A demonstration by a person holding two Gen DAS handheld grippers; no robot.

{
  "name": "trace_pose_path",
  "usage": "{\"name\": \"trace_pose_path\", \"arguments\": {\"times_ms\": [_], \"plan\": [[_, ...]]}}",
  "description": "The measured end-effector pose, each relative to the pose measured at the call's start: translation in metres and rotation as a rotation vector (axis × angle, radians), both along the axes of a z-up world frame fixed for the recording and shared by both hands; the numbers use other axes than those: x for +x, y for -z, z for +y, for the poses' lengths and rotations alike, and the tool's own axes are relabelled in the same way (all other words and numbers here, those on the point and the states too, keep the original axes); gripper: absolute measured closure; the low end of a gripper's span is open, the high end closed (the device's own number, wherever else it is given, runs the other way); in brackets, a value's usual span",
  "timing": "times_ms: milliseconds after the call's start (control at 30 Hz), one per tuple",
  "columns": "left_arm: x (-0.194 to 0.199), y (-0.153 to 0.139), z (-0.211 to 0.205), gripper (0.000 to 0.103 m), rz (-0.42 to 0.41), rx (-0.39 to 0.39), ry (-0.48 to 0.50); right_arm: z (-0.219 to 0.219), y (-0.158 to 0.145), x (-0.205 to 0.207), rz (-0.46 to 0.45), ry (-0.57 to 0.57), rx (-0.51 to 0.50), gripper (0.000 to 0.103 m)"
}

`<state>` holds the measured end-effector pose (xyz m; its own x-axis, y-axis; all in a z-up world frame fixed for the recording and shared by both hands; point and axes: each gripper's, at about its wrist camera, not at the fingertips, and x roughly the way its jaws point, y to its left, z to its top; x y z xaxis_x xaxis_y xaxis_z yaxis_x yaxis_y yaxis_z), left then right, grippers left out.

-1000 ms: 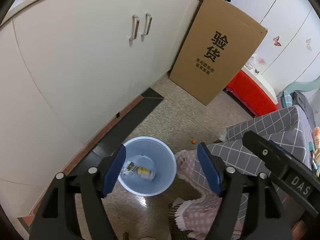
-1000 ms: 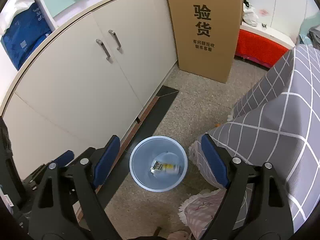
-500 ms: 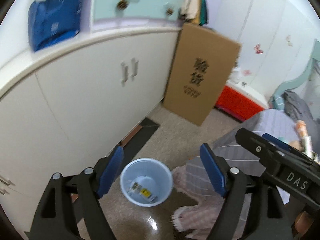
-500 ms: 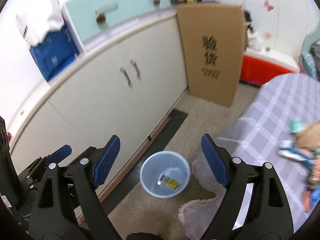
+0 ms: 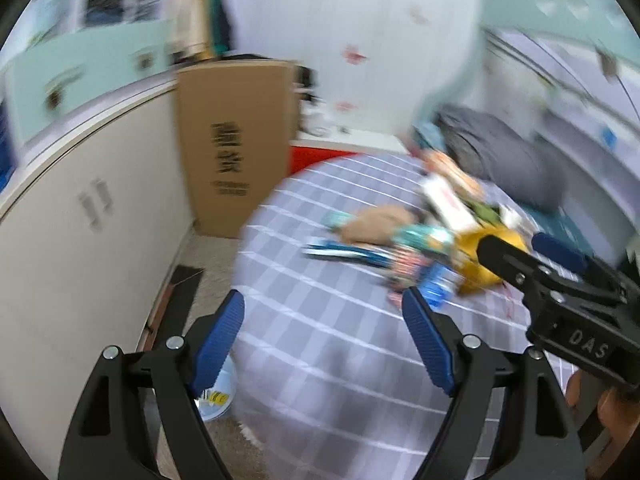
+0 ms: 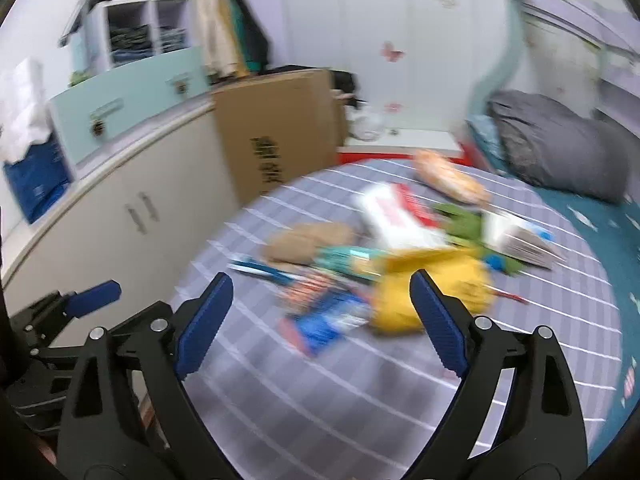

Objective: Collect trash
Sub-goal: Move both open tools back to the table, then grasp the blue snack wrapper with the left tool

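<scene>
A blurred heap of trash lies on the grey checked bed sheet [image 6: 360, 400]: a yellow bag [image 6: 432, 300], a blue wrapper [image 6: 328, 320], a white and red box [image 6: 396, 216] and a brown bag [image 6: 308, 242]. My right gripper [image 6: 320, 284] hovers before the heap, its jaws opening with nothing between them. My left gripper [image 5: 322, 312] stands open and empty over the sheet [image 5: 340, 340], left of the yellow bag [image 5: 476, 256]. The pale blue bin [image 5: 218, 396], with a wrapper inside, shows on the floor behind its left finger.
A tall cardboard box [image 5: 236, 148] leans on the cream cabinets [image 5: 80, 240] to the left. A red bench [image 5: 316, 156] stands beyond the bed. A grey pillow [image 6: 560, 148] lies at the bed's far end. The other gripper's arm [image 5: 560, 280] crosses the right side.
Both views swung up from the bin on the floor to the trash on the bed. Both grippers rose and moved right. The right jaws stand a little wider.
</scene>
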<state>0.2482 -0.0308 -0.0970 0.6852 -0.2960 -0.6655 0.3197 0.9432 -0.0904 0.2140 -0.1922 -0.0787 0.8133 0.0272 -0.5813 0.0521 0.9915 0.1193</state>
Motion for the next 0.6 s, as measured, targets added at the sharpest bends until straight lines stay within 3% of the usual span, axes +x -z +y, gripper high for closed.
{"name": "trace_pose_path", "arguments": {"times_ms": [100,233,600], "plan": [[-0.008,0.009,-0.043,0.024,0.005,0.062,0.102,-0.038,0.011,-0.011,0.021,0.059,0.01,0.013],[-0.009,0.023,-0.082,0.024,0.023,0.129,0.165,-0.076,0.027,-0.022,0.044,0.11,0.063,0.013],[0.021,0.049,-0.133,0.024,0.055,0.293,0.213,-0.121,0.045,-0.03,0.051,0.149,0.134,0.01]]}}
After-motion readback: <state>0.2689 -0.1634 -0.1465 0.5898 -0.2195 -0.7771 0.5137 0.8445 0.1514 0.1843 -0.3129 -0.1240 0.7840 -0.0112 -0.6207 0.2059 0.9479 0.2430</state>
